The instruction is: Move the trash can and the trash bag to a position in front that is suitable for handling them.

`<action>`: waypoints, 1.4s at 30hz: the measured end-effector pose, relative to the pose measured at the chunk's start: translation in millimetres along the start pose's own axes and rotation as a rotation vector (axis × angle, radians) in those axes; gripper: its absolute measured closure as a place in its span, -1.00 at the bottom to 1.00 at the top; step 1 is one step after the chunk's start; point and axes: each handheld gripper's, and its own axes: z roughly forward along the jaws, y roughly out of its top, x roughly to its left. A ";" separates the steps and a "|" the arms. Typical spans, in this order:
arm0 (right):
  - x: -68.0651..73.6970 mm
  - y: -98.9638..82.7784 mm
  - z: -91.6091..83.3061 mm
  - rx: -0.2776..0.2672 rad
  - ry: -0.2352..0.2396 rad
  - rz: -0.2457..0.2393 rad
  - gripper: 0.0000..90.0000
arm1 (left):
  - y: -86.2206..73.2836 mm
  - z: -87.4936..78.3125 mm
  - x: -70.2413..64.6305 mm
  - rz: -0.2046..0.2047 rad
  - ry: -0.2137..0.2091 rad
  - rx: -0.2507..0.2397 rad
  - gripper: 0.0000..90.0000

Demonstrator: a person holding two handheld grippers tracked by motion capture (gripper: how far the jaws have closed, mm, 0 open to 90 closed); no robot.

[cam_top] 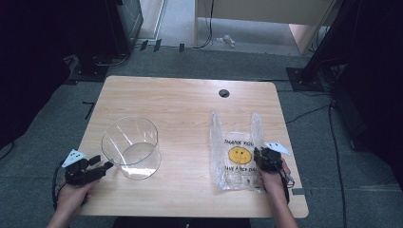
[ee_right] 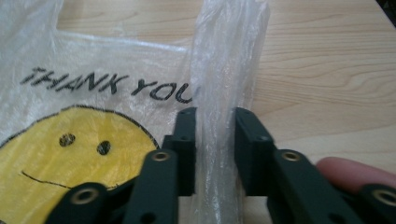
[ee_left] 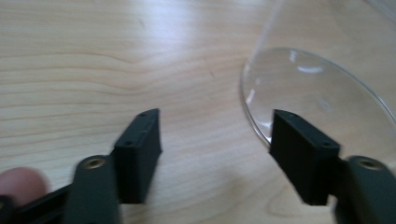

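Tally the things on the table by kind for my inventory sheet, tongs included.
Clear glass bowl: 1
Plastic bag with a smiley face: 1
Hand-held tongs: 2, the left tongs beside the bowl, the right tongs around the bag's handle strip
Total: 4

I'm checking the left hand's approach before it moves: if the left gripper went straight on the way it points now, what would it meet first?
Most likely the clear plastic container. The left gripper points at its lower wall, and in the left gripper view one open jaw already lines up with the base rim; whether it touches is unclear.
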 end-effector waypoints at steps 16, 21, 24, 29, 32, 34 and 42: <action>52.5 18.9 -51.5 -0.144 0.128 -0.063 0.44 | 27.5 5.3 -34.0 0.061 -0.002 -0.086 0.45; 79.8 15.2 -47.5 -0.120 0.184 -0.097 0.44 | 26.0 10.4 -50.8 0.056 -0.009 -0.088 0.47; 92.4 12.1 -44.8 -0.110 0.209 -0.116 0.44 | 24.8 14.2 -62.8 0.065 -0.023 -0.087 0.45; 104.7 8.4 -42.6 -0.097 0.251 -0.119 0.44 | 22.6 21.1 -81.8 0.078 -0.040 -0.092 0.45; 116.2 4.4 -43.5 -0.093 0.273 -0.138 0.44 | 20.4 24.2 -92.1 0.090 -0.057 -0.091 0.44; 122.7 2.3 -43.7 -0.090 0.295 -0.149 0.44 | 18.6 27.0 -99.6 0.107 -0.067 -0.084 0.44; 149.1 -1.0 -34.5 -0.091 0.314 -0.175 0.54 | 17.7 38.5 -120.3 0.128 -0.101 -0.080 0.47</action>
